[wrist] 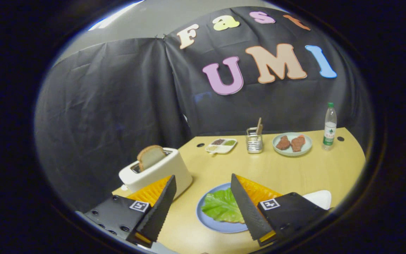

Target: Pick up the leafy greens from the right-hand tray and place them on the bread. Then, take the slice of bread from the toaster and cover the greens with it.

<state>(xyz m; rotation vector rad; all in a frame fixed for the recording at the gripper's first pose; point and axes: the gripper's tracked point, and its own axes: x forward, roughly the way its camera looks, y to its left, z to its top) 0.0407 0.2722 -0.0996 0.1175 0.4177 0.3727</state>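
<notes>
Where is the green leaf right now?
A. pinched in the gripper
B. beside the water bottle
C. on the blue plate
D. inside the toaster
C: the leafy greens lie on the blue plate, between the open gripper's fingers, which hold nothing.

One toaster (pixel 155 173), two plates (pixel 203 215) (pixel 292 144), one bottle (pixel 329 127), two meat pieces (pixel 283 143) (pixel 297 143)

Greens (pixel 222 207) lie on bread; toaster (pixel 160 173) holds a slice (pixel 151 156) (upright).

The gripper camera rides above the wooden table (pixel 294 169), looking forward and slightly down along its parted fingers (pixel 157 208) toward the booth's black cloth wall (pixel 118 98).
</notes>
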